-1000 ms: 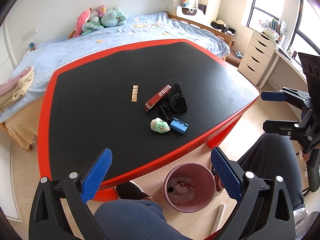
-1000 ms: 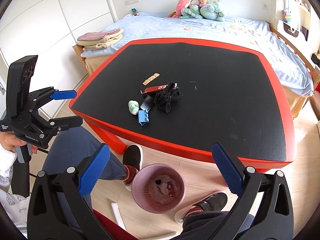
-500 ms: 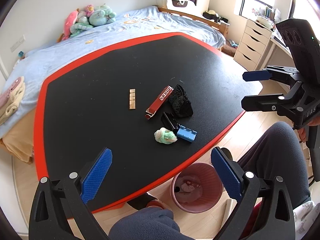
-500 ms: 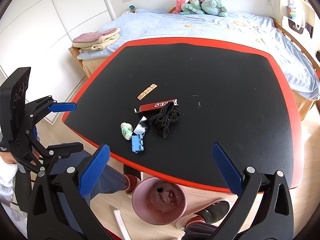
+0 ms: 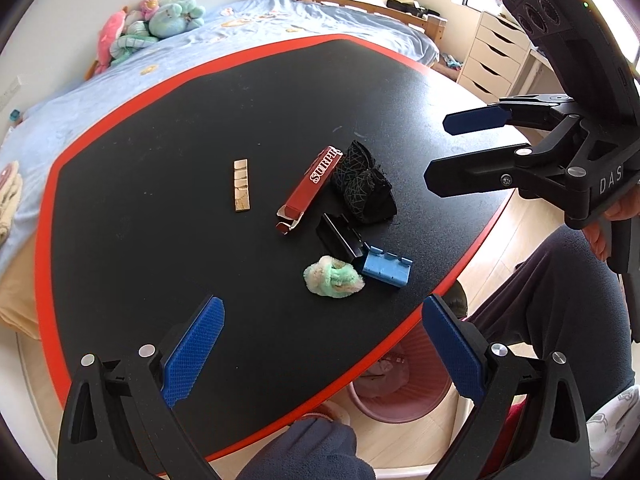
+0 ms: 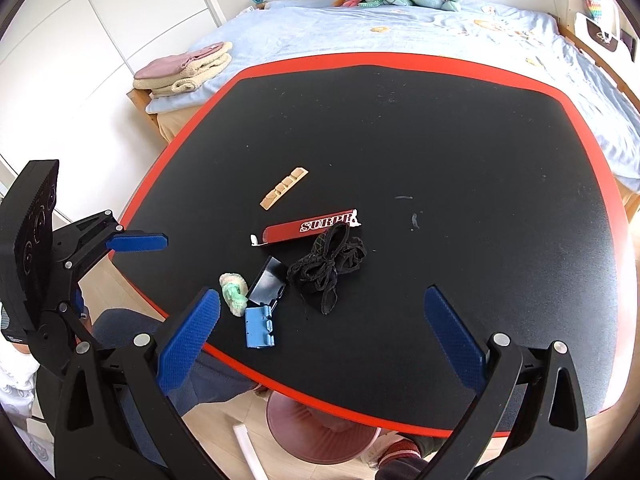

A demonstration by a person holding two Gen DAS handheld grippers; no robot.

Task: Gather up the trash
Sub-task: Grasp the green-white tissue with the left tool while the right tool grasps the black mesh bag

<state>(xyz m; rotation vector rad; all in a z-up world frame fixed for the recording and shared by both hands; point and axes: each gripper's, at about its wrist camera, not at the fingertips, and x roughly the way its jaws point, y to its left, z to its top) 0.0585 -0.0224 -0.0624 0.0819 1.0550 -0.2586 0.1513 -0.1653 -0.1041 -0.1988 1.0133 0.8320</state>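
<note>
Trash lies near the front of the black table (image 5: 160,208): a red "SURPR" box (image 5: 310,190), a black mesh wad (image 5: 362,188), a black-and-blue open box (image 5: 386,268), a green-white crumpled wad (image 5: 334,278) and a tan scored strip (image 5: 241,186). The same items show in the right wrist view: red box (image 6: 310,227), mesh (image 6: 328,266), blue box (image 6: 260,326), wad (image 6: 234,292), strip (image 6: 284,188). My left gripper (image 5: 324,352) is open and empty above the table's near edge. My right gripper (image 6: 320,336) is open and empty, to the right of the pile. A pink bin (image 5: 400,384) stands on the floor under the edge.
The table has a red rim (image 6: 360,408). A bed with plush toys (image 5: 160,16) lies behind it, folded towels (image 6: 188,66) at its corner. White drawers (image 5: 496,60) stand at the right. The person's legs (image 5: 552,304) are beside the bin.
Both grippers have moved forward and over the table, closer to the trash pile. The bin has slid mostly under the table edge in both views.
</note>
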